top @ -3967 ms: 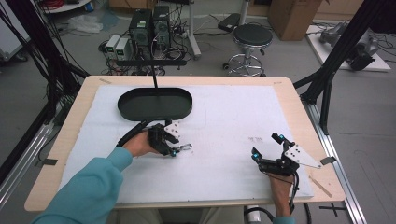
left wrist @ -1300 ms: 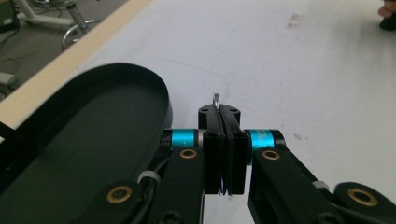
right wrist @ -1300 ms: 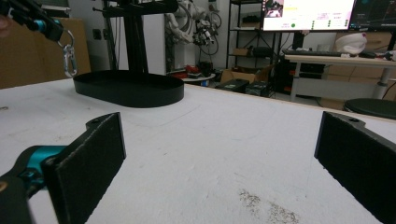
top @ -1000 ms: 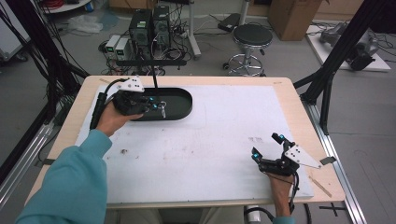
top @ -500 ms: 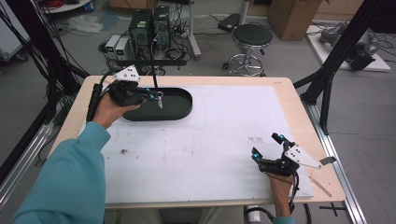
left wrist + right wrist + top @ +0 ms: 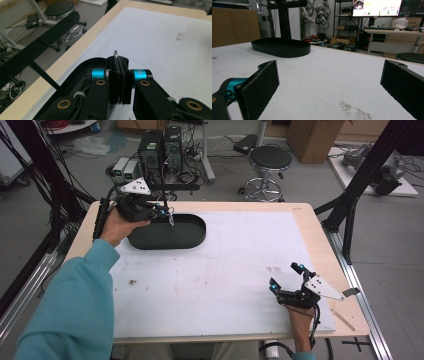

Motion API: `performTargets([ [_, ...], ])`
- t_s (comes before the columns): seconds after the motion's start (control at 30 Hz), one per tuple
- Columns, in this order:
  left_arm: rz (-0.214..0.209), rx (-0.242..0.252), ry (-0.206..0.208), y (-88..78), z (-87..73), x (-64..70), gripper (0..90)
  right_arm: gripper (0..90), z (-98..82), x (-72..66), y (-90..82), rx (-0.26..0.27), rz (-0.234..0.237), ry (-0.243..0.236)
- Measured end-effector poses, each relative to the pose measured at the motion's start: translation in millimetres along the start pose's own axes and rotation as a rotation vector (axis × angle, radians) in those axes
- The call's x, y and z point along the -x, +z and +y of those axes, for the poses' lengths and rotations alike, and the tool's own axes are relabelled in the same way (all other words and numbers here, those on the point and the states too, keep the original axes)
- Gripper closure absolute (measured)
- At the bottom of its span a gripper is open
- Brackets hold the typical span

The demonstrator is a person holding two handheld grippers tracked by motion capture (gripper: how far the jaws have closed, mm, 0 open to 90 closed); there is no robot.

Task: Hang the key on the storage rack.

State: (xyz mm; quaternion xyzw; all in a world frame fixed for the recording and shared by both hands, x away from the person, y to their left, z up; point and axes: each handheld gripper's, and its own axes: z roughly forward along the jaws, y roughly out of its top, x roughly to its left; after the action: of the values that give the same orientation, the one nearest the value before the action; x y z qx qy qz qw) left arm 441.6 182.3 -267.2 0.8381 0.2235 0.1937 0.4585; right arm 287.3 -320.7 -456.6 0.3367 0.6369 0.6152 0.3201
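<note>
Since the left gripper has its jaws pinched tight on something thin and silvery, maybe a small metal ring or clip (too small to say for sure), the worry is it slipping out. Only a sliver of it pokes past the jaw tips, so a small twist of the hand could drop it. Right now it hangs over the near-left end of the black oval tray, beside the upright post rising from the tray, so a careless swing could knock that post too. The right gripper sits well away from the tray with jaws spread wide and nothing between them. Compared with four seconds back, the left hand has travelled from the mat in front of the tray up to its far-left side, and the right one hasn't budged
</note>
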Motion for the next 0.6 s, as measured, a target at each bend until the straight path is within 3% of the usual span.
performTargets([
  [0.23,0.021,0.015,-0.025,3.9,8.1,-13.6,88.0,1.1,-0.1,0.4,-0.3,0.001,0.003,0.003],
  [0.6,0.043,0.003,-0.027,9.5,20.9,-25.9,88.0,1.1,0.0,0.7,0.1,0.001,0.006,0.002],
])
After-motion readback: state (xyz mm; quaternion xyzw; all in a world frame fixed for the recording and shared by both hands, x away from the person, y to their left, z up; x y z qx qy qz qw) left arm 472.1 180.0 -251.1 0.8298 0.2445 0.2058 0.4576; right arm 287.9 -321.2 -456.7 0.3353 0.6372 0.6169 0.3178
